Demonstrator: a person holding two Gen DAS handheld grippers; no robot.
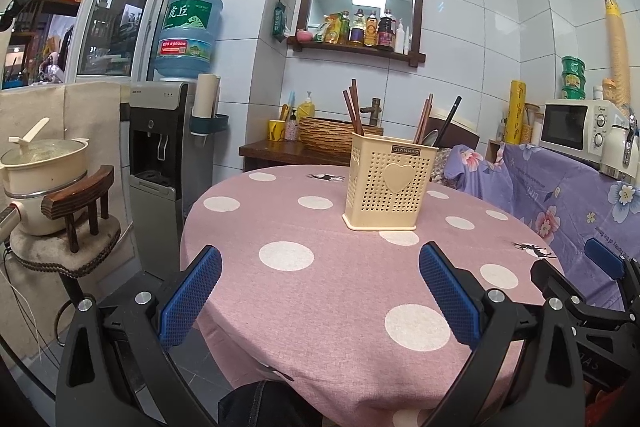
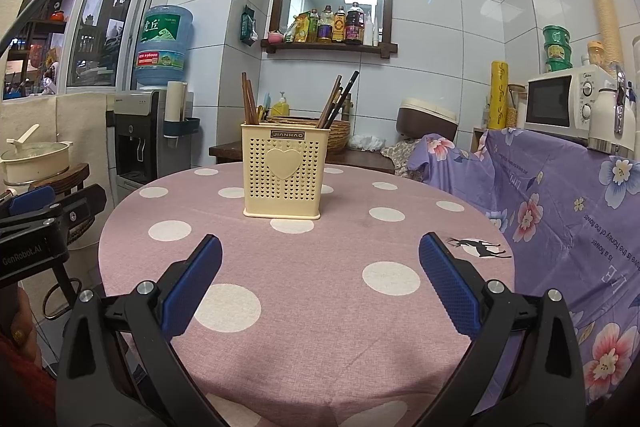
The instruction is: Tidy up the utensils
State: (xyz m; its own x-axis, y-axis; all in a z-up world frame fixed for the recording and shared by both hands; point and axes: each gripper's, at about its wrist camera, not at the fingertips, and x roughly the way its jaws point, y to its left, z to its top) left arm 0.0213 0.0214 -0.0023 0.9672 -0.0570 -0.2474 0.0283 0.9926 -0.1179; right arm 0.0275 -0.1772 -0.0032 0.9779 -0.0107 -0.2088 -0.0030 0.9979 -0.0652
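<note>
Both the left gripper (image 1: 320,291) and right gripper (image 2: 320,291) hover with jaws wide apart and empty, facing the cream utensil holder (image 2: 285,171) at twelve o'clock on the bare polka-dot tabletop (image 2: 320,307), chopsticks (image 2: 249,103) already inside, so sorting looks finished.

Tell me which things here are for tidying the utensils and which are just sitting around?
For the job: the utensil holder on the table, the chopsticks standing in it, the left gripper and right gripper, both open and empty.

Just sitting around: water dispenser, microwave, pot, bottles on the wall shelf.
</note>
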